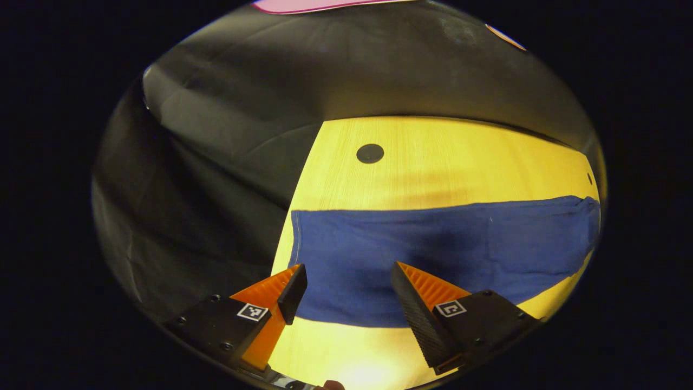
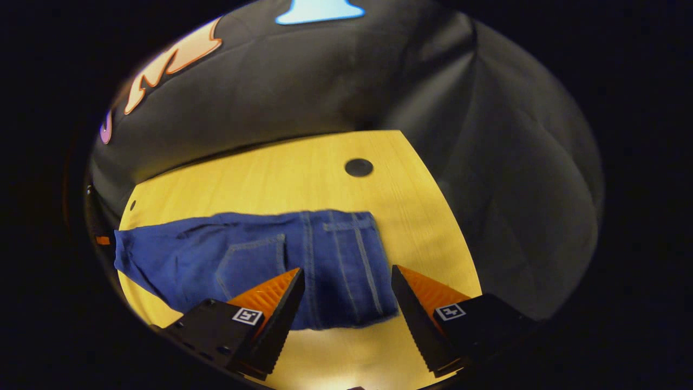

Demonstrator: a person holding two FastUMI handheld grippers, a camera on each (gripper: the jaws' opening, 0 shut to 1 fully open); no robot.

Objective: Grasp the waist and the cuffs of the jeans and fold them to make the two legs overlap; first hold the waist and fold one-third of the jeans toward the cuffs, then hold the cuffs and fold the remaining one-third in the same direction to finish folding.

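Note:
Blue jeans lie flat across a yellow wooden table (image 1: 433, 157), legs laid one over the other. In the left gripper view the cuff end of the jeans (image 1: 411, 254) reaches to the table's left edge, and my left gripper (image 1: 349, 273) hovers open just above its near hem. In the right gripper view the waist end of the jeans (image 2: 303, 254) shows a back pocket and seams, with the waistband toward the table's right side. My right gripper (image 2: 346, 276) stands open above the near part of the waist, nothing between its fingers.
A round dark hole (image 1: 370, 153) sits in the tabletop beyond the jeans, also seen as the hole (image 2: 359, 167) in the right gripper view. Black cloth wall (image 2: 325, 86) surrounds the table on the far and outer sides. Bare table (image 2: 260, 173) lies beyond the jeans.

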